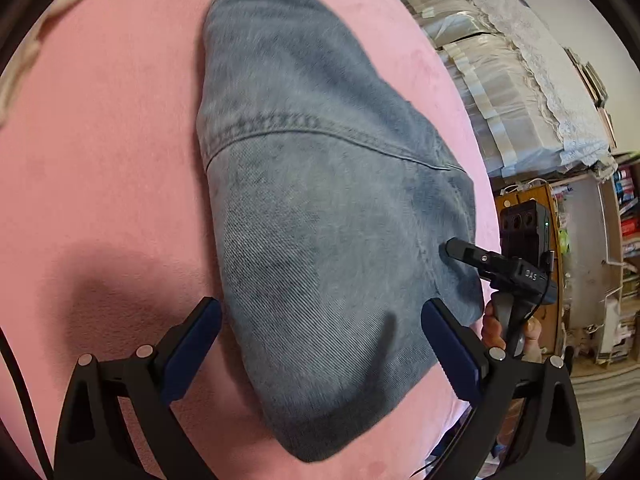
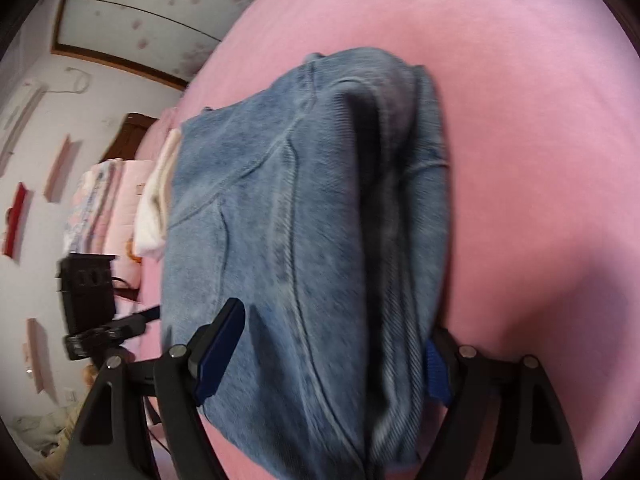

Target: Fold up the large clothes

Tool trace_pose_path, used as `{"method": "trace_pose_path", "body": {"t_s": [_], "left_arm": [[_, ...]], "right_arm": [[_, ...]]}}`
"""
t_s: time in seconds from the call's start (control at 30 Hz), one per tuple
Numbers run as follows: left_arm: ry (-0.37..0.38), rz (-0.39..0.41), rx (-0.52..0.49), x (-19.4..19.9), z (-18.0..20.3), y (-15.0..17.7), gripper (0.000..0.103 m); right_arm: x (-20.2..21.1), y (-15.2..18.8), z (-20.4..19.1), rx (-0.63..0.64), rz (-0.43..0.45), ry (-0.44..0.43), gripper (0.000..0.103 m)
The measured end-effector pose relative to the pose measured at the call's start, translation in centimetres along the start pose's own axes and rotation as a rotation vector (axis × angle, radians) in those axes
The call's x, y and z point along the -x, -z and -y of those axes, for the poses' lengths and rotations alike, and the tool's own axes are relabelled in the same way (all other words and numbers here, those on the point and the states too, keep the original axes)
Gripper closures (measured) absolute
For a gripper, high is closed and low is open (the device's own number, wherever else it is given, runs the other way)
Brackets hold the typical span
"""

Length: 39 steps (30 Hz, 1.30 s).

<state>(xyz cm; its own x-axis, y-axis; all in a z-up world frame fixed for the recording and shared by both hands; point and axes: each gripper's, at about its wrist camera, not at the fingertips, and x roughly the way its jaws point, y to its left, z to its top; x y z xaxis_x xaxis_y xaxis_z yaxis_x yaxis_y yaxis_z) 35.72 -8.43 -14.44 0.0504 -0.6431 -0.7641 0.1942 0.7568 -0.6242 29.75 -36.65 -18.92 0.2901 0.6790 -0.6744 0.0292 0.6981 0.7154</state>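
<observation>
Folded blue jeans [image 1: 320,200] lie on a pink bed sheet [image 1: 100,160]. My left gripper [image 1: 320,344] is open and hangs low over the near end of the denim, one finger on each side of it and neither pad pressing. In the right wrist view the jeans [image 2: 288,220] show a deep fold along their right side. My right gripper [image 2: 328,356] straddles the near end of that folded stack. Its left pad sits clear above the cloth, and its right pad is half hidden behind the denim edge. One finger [image 1: 460,252] of the right gripper rests at the jeans' right edge.
A white cloth [image 2: 156,208] lies beyond the jeans' far side. Folded bedding [image 1: 500,80] is stacked past the bed's edge, with a bookshelf [image 1: 624,220] below it. A hand [image 1: 492,328] holds the right gripper's handle. Pink pillows [image 2: 104,200] sit by the wall.
</observation>
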Motion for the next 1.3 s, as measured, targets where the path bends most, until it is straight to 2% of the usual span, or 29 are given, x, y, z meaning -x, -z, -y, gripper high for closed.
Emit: {"method": "trace_pose_path", "body": {"t_s": [0.1, 0.27, 0.5, 0.73, 0.83, 0.9, 0.97, 1.13, 1.3], "left_arm": [[0.024, -0.012, 0.016, -1.6, -0.6, -0.3, 0.004], [0.006, -0.026, 0.006, -4.3, -0.6, -0.8, 0.002], [-0.119, -0.024, 0.009, -5.5, 1.9, -1.1, 0.001], [-0.138, -0.016, 0.018, -6.0, 2.6, -1.1, 0.001], [-0.179, 0.005, -0.008, -5.8, 3.2, -0.7, 0.011], [-0.211, 0.023, -0.044, -5.6, 3.9, -0.5, 0.02], [-0.229, 0.045, -0.075, -5.1, 4.8, -0.2, 0.031], [-0.272, 0.089, -0.135, -3.9, 6.8, 0.3, 0.046], [-0.315, 0.114, -0.203, -2.6, 9.2, 1.4, 0.051]], "right_arm": [[-1.2, -0.7, 0.0, 0.003, -0.002, -0.028, 0.023], [-2.2, -0.9, -0.7, 0.031, -0.01, 0.012, 0.023], [-2.3, -0.7, -1.1, 0.065, 0.023, 0.058, 0.029], [-2.3, -1.0, -1.0, 0.022, 0.016, 0.083, 0.03], [-2.3, -0.8, -1.7, 0.055, 0.026, 0.114, 0.045], [-1.9, -0.7, -2.2, 0.064, 0.04, 0.116, 0.063], [-1.5, -0.5, -3.1, 0.08, 0.062, 0.129, 0.071], [-0.6, 0.3, -5.6, 0.134, 0.114, 0.185, 0.077], [0.5, 2.0, -8.0, 0.175, 0.145, 0.211, 0.079]]}}
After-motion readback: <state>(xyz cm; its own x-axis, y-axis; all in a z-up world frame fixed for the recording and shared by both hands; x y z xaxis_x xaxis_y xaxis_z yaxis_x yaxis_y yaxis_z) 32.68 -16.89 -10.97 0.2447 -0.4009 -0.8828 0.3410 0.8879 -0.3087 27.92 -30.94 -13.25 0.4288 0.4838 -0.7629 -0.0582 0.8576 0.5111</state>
